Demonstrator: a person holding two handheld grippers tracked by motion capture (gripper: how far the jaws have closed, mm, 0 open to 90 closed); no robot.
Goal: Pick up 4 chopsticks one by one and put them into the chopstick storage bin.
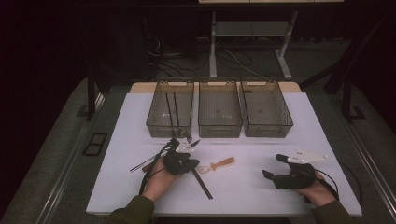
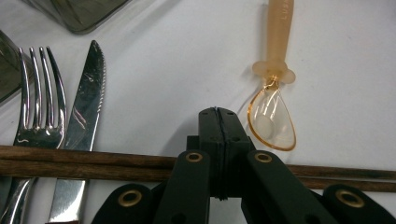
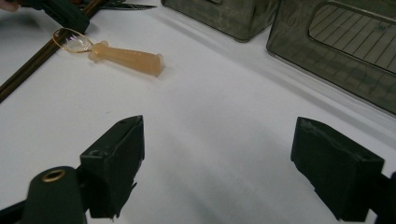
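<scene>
White tabletop [image 1: 261, 196] in a dark room, with 3 translucent smoke-grey plastic bins [image 1: 219, 114] in a row at the far edge; the left bin already holds dark sticks, seemingly chopsticks. Left gripper [image 2: 218, 122] rests with its jaws pressed fully together, directly over the pair of dark brown wooden chopsticks [image 2: 93, 163] lying side by side on the table; whether a stick is pinched beneath the tips cannot be told. Right gripper [image 3: 217, 163] stands wide open, holding nothing, well apart on the right side. Step in hand, as judged: lifting the chopsticks for the left bin. Recommended: grip both sticks near mid-length so that they stay level, lift straight up, then lower them lengthwise into the bin. Obstructions: 1 steel fork [image 2: 35, 102] and 1 serrated steel table knife [image 2: 86, 102] lie across the sticks' path just beside the jaws and may be dragged; 1 clear spoon with a stubby orange plastic handle [image 2: 275, 93] lies close on the other side.
</scene>
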